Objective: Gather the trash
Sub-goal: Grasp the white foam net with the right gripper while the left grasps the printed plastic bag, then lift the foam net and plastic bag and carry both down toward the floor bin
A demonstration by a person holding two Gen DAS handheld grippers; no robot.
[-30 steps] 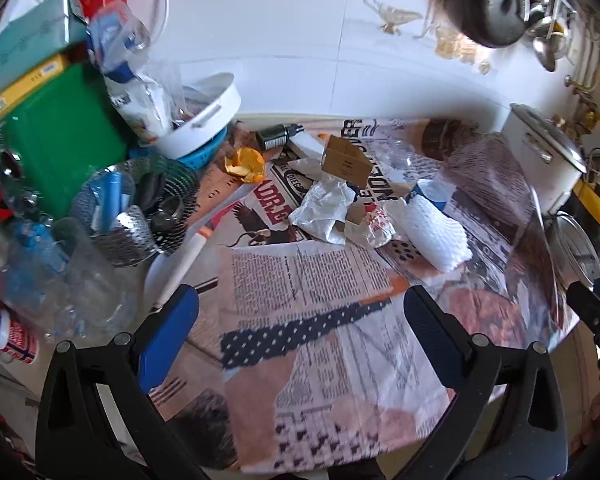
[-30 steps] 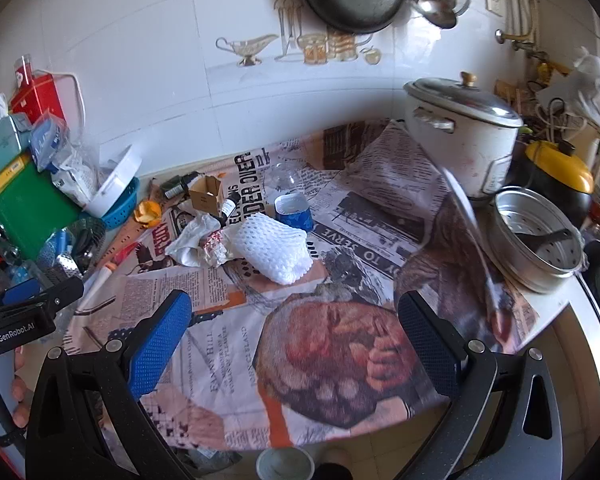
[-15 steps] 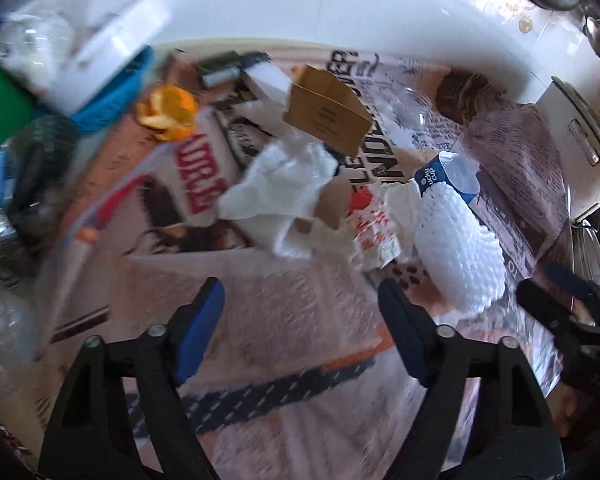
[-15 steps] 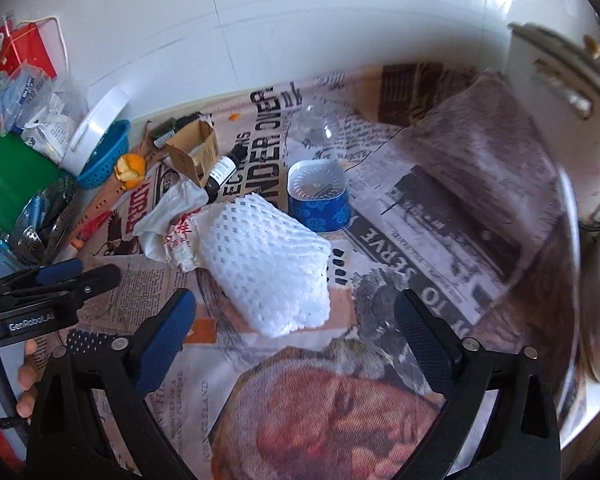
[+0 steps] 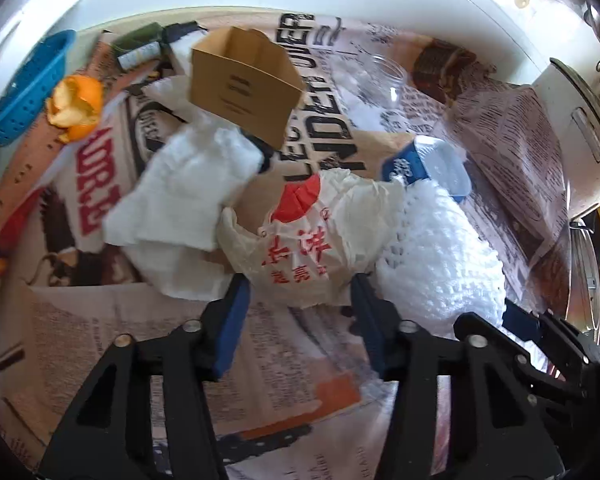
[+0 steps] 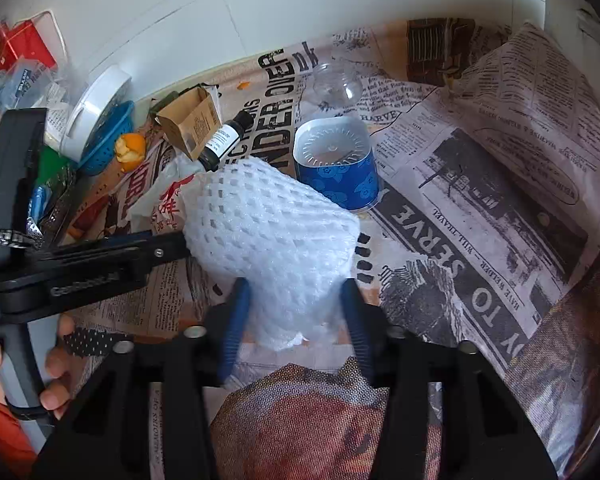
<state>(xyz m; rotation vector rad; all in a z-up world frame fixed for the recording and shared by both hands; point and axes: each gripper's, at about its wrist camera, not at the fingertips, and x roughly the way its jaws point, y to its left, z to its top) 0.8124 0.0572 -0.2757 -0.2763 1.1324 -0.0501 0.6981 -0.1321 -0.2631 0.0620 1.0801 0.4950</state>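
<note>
White foam net point(image 6: 268, 236): right gripper point(image 6: 296, 322) fingers straddle its near end, apart. Crumpled wrapper point(image 5: 304, 240): left gripper point(image 5: 300, 312) fingers flank its near edge, apart.

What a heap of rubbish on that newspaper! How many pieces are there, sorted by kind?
Paper or foam wrapping: 3: crumpled tissue, printed wrapper, foam fruit net
Cardboard box: 1
Containers: 4: dark bottle, second bottle, blue cup, clear plastic cup
Orange peel: 1
Total: 9

Foam net point(image 6: 268, 232) before cup point(image 6: 336, 168) (touching); wrapper point(image 5: 304, 240) left, box point(image 5: 244, 88) behind.
</note>
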